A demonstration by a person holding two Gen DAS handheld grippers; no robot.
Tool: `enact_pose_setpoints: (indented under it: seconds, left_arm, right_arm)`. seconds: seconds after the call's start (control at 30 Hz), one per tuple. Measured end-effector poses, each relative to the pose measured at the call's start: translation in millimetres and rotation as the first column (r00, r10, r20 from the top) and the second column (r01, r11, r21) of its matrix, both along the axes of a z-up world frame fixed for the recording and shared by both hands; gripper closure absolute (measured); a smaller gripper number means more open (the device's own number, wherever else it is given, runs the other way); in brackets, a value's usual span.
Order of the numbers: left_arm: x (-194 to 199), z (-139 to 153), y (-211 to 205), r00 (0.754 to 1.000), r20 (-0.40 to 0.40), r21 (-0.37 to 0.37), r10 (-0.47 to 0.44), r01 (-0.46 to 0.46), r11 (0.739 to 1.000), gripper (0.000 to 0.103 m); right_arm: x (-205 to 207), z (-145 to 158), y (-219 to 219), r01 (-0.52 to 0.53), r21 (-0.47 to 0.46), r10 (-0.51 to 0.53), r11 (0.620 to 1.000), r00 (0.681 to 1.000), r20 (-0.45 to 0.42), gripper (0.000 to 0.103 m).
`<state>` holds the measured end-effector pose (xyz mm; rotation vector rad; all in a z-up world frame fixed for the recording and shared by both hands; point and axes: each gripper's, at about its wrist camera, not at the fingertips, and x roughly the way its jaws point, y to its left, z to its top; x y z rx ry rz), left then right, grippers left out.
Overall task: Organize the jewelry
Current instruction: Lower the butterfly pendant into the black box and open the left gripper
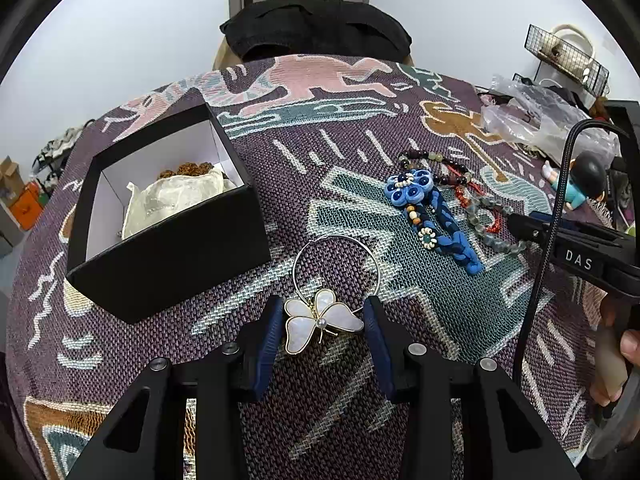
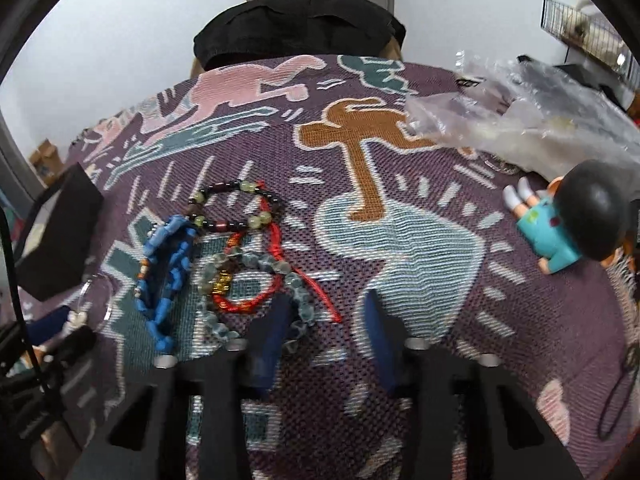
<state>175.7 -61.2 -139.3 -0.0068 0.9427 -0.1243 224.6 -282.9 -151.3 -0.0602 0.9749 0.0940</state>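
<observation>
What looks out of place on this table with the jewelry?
The toy figure lies tipped on its side at the right edge of the woven cloth; it is no jewelry. Beside it, crumpled clear plastic bags sprawl. The bracelets lie tangled in one overlapping heap, not sorted.

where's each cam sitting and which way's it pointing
Left wrist: on the left hand-held gripper, angled down at the butterfly; its fingers, the right hand-held gripper and a hand show.
Right wrist: on that gripper, angled down at the bracelets; its fingers show.
Shared: box, blue charm, doll, cloth.
</observation>
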Motion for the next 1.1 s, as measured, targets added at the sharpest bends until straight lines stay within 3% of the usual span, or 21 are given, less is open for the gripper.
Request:
enact_pose_setpoints:
  seconds: [0.07,0.43,0.77,1.1]
  left_arm:
    - [-1,1,2,1.000,0.002,-0.019,0.000,0.000,1.000,0.061]
    - [-10,39,15,0.995,0.097,-0.093,0.000,0.010,0.996,0.061]
    - [-9,67,40,0.985,0.164,-0.119,0.044,-0.024,0.993,0.060]
    - [6,75,82,0.977,0.170,-0.146,0.128,-0.104,0.984,0.060]
  right_arm:
    - [0,1,-3,-0.013,0.026,0.014,1.000,1.000,-0.009,0.089]
    - [-13,29,-10,-0.048,0.183,0.038,0.982,0.998,0.058,0.090]
    - [-16,67,12,-0.117,0.221,0.086,0.968,0.986,0.143,0.090]
    - [-8,97,47,-0.199,0.241,0.152,0.950,0.968,0.199,0.090]
